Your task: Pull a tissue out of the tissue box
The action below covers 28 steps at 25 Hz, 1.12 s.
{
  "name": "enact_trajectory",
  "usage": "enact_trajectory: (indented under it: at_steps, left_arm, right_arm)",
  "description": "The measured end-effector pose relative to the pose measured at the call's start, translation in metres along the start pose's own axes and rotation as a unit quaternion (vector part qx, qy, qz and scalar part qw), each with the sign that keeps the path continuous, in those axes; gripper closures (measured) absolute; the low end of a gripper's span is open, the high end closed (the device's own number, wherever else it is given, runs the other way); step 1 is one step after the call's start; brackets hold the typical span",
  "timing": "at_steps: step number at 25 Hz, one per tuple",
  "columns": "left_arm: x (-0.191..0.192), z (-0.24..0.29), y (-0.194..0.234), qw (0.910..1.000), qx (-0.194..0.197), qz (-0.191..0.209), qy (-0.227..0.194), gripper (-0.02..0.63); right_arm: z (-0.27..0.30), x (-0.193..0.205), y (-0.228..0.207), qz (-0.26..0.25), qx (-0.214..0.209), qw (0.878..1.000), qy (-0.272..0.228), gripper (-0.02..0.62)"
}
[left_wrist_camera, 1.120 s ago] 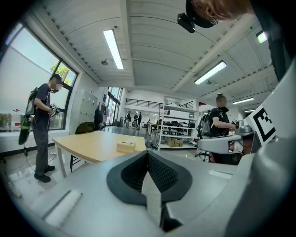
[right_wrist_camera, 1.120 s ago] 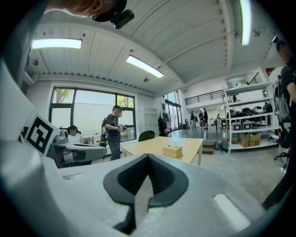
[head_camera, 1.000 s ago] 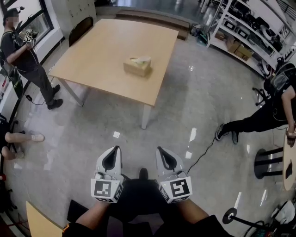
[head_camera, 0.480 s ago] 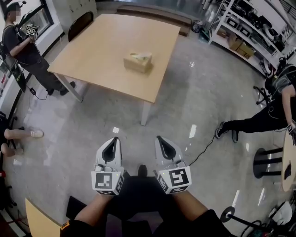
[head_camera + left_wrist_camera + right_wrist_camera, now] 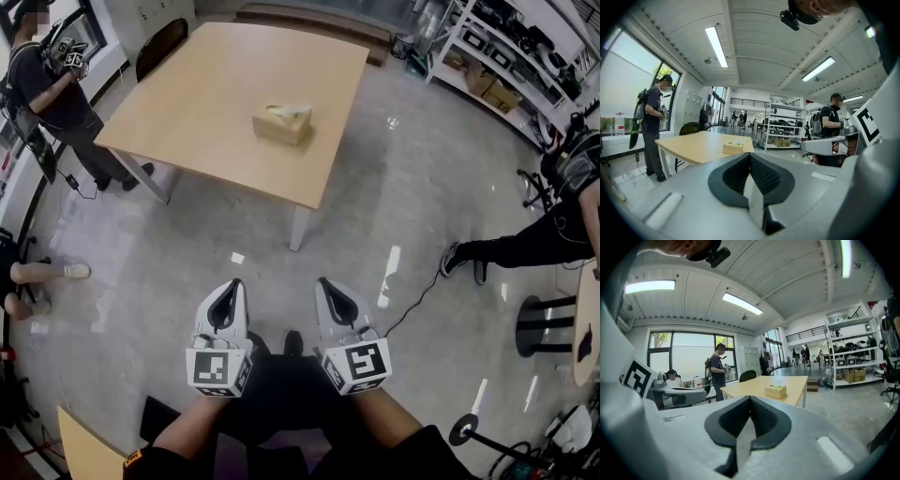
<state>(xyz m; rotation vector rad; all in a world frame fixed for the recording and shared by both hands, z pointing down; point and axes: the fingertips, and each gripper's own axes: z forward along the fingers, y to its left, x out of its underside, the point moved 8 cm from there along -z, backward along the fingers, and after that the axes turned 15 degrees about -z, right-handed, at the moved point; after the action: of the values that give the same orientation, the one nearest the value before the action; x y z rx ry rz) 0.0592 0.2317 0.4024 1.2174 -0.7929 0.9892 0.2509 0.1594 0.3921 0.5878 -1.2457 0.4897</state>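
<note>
The tan cardboard tissue box (image 5: 281,125) is sitting well ahead of both claws, up on the light wooden table (image 5: 187,94), roughly on the line running out between them. A pale tissue (image 5: 291,110) is poking out of its top, and nothing is touching it. The left gripper (image 5: 233,284) and right gripper (image 5: 323,281) are hovering side by side over the shiny grey floor (image 5: 394,187), well apart from the table and pointing toward it. Both claws are pinched fully together with nothing between the pads. In the left gripper view the box is showing just left of the closed tips, and in the right gripper view just right of them. Off to the left of the left claw, a person in dark clothes (image 5: 52,89) is standing by the table's corner. Way out right of the right claw, another person in black (image 5: 553,225) is leaning in.
</note>
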Motion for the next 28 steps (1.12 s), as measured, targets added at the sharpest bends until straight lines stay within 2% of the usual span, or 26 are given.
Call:
enact_trajectory:
  at_steps: [5,19,28]
  left_arm:
    - [-0.012,0.015,0.020,0.9999,0.011,0.002,0.007,0.594]
    - [-0.073,0.063,0.094,0.9959,0.090,0.005,0.013,0.594]
    - [-0.075,0.072,0.139,0.9932,0.111,-0.002,0.035,0.594]
  right_arm:
    - [0.021,-0.007,0.001,0.001,0.012,1.000,0.001,0.603]
    - [0.094,-0.056,0.030,-0.012,0.075,0.997,0.007,0.603]
    - [0.124,-0.059,0.051,-0.018,0.102,0.994,0.032,0.603]
